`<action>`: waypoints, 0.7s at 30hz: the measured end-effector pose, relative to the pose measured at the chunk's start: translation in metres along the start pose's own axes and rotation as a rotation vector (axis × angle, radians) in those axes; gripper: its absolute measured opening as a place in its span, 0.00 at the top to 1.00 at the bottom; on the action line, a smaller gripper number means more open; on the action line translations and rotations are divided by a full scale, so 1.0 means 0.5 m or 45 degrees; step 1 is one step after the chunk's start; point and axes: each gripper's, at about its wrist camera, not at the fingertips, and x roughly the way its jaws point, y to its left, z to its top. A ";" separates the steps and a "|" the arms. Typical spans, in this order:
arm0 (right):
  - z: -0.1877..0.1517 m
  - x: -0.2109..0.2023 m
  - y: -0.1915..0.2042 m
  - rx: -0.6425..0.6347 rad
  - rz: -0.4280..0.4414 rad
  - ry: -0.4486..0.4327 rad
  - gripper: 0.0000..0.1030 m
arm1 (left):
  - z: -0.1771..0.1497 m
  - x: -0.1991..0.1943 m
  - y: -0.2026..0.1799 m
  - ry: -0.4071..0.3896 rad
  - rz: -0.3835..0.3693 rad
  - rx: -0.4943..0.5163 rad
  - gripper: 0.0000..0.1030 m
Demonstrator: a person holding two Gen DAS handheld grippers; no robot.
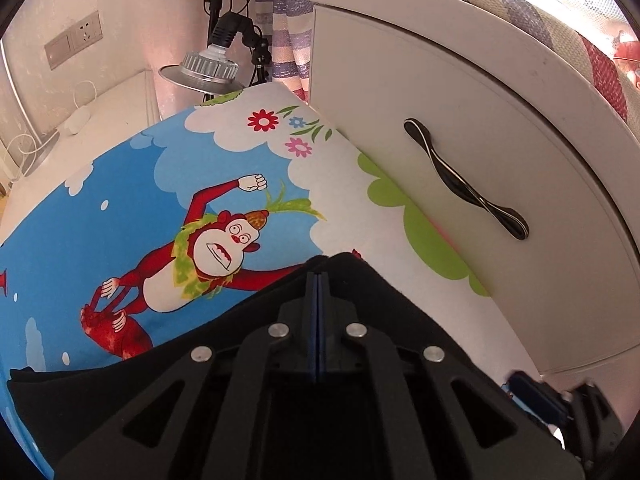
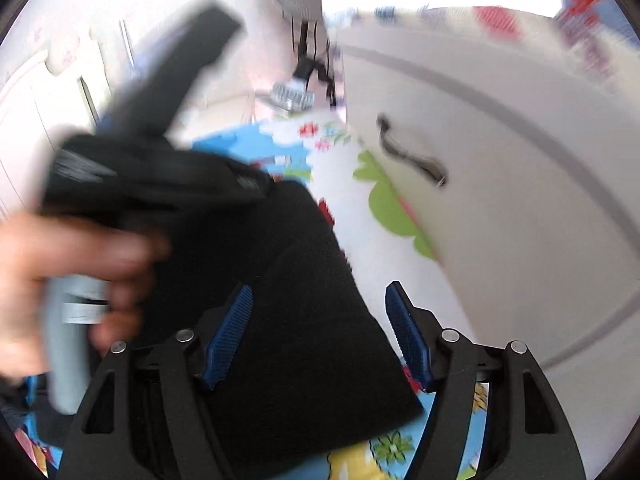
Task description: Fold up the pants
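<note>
My left gripper (image 1: 318, 280) is pinched flat at the corner of the black pants (image 1: 256, 312); whether cloth is caught, I can't tell. Right gripper (image 2: 320, 332) gapes over the fabric, pads clear. Pants lie on the cartoon sheet (image 1: 120, 208), seemingly folded over, more folds likely remaining.

Pants (image 1: 360, 280): matt black cloth, slightly fuzzy. Sheet (image 1: 120, 184): smooth printed cotton. Cabinet (image 1: 500, 128): white, satin-smooth, with a glossy dark handle (image 1: 464, 184). Lamp (image 1: 204, 70): ribbed shiny metal. Pads (image 2: 232, 336): ridged blue rubber.
</note>
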 end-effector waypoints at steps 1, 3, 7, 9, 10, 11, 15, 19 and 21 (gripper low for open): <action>-0.003 -0.023 0.000 -0.006 -0.017 -0.033 0.37 | 0.000 0.001 0.001 -0.002 -0.002 -0.005 1.00; -0.012 -0.035 -0.008 -0.010 -0.090 -0.028 0.37 | 0.002 0.003 0.005 -0.005 -0.015 -0.018 1.00; -0.035 -0.008 -0.024 0.009 -0.090 0.044 0.37 | 0.002 0.002 0.006 -0.014 -0.025 -0.032 1.00; -0.033 -0.008 -0.015 -0.024 -0.124 0.046 0.37 | 0.004 0.001 0.008 -0.017 -0.027 -0.030 1.00; -0.034 -0.009 -0.010 -0.043 -0.143 0.043 0.37 | 0.005 -0.004 0.011 -0.028 -0.038 -0.039 1.00; -0.035 -0.008 -0.009 -0.045 -0.148 0.042 0.37 | 0.005 -0.014 0.016 -0.051 -0.058 -0.054 1.00; -0.042 -0.009 -0.012 -0.029 -0.146 0.037 0.37 | -0.015 -0.103 0.039 -0.160 -0.111 -0.125 0.99; -0.041 -0.010 -0.011 -0.031 -0.148 0.038 0.37 | -0.065 -0.138 0.052 -0.148 -0.103 -0.156 0.99; -0.040 -0.011 -0.009 -0.035 -0.153 0.040 0.37 | -0.087 -0.101 0.047 -0.050 -0.097 -0.115 0.99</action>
